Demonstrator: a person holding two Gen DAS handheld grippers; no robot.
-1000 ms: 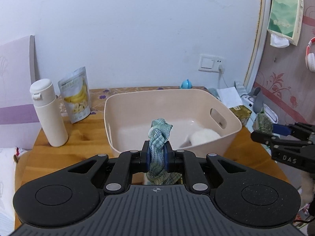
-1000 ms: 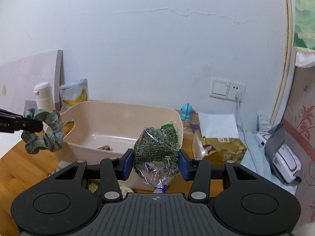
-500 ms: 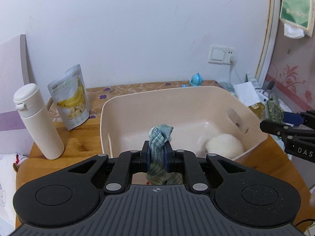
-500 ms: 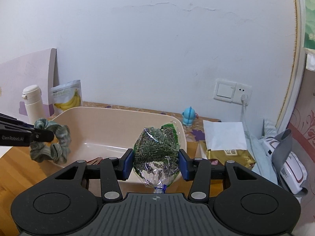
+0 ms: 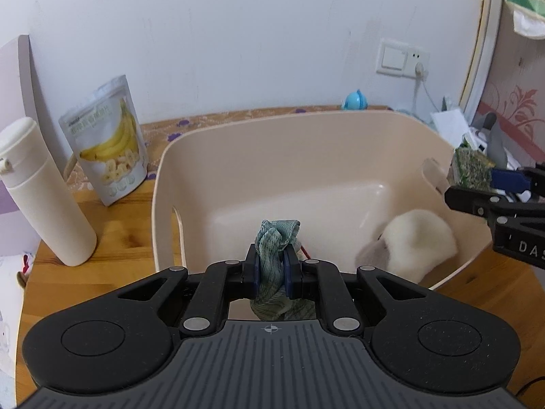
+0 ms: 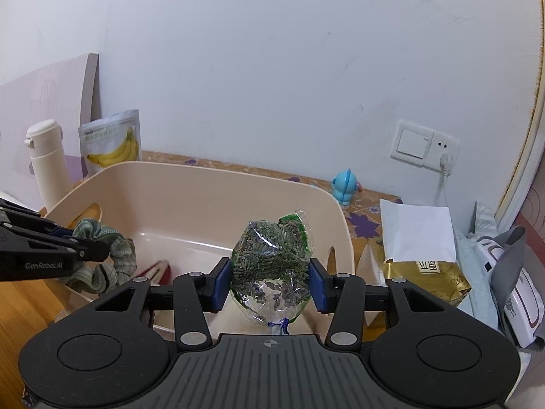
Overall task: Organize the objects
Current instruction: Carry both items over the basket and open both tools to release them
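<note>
A beige plastic bin (image 5: 272,143) (image 6: 204,184) stands on the wooden table. My left gripper (image 5: 271,274) is shut on a green plaid scrunchie (image 5: 276,238) (image 6: 112,255) above the bin's near left rim. My right gripper (image 6: 270,284) is shut on a clear bag of dried green herbs (image 6: 272,255) (image 5: 471,167), held over the bin's right rim. Inside the bin lie a white fluffy item (image 5: 419,243) and a red object (image 6: 160,271).
A white bottle (image 5: 41,194) and a banana chips pouch (image 5: 109,139) stand left of the bin. A blue figurine (image 6: 345,187), a gold package (image 6: 425,272) under white paper, and a wall socket (image 6: 422,143) are at the right.
Both grippers have moved forward and closer to the bin, which now looms larger. The scrunchie and the herb bag now hang over the bin's edges.
</note>
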